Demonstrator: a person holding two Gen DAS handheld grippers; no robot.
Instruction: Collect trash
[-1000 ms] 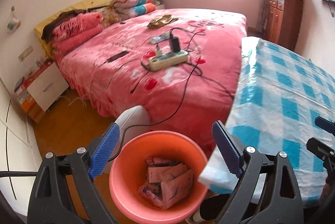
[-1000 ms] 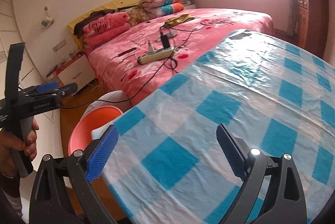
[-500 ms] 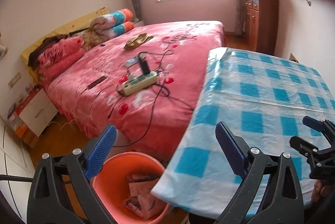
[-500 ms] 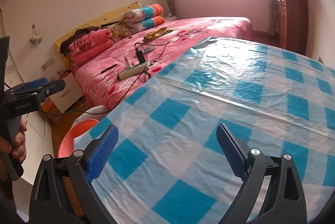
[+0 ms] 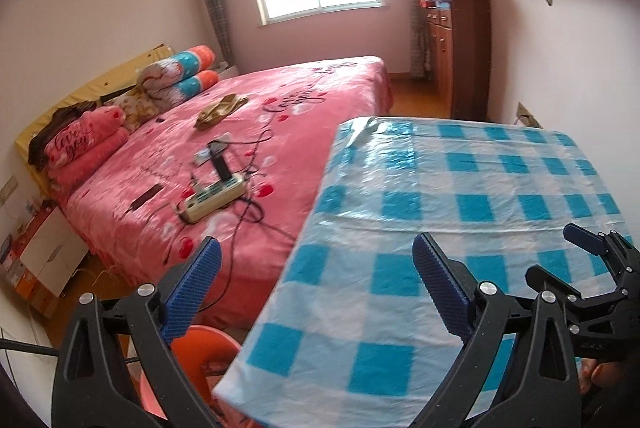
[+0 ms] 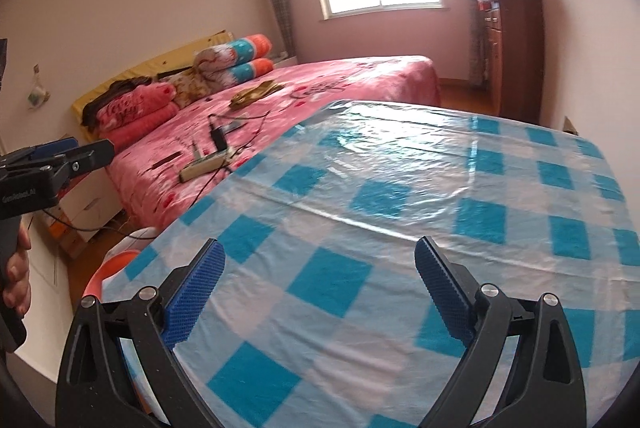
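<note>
Down at the lower left of the left wrist view, partly hidden under the table's edge, sits the orange bin on the floor — the only task item in sight, and what lies inside it cannot be made out from here. Above it the left gripper stands with its jaws spread wide and nothing between the blue pads; further right the checked tablecloth shows no scrap on it, and at the far right edge the right gripper is likewise splayed wide and empty, as its own camera shows. No loose trash appears in either view, so handling is a guess: paper or wrapper scraps would be light, soft and easily crushed, best pinched across a raised fold or crumpled edge rather than flat against the slick plastic cloth, where pads could skid. The bin itself looks like thin, stiff plastic — its rim is the place to grip.
</note>
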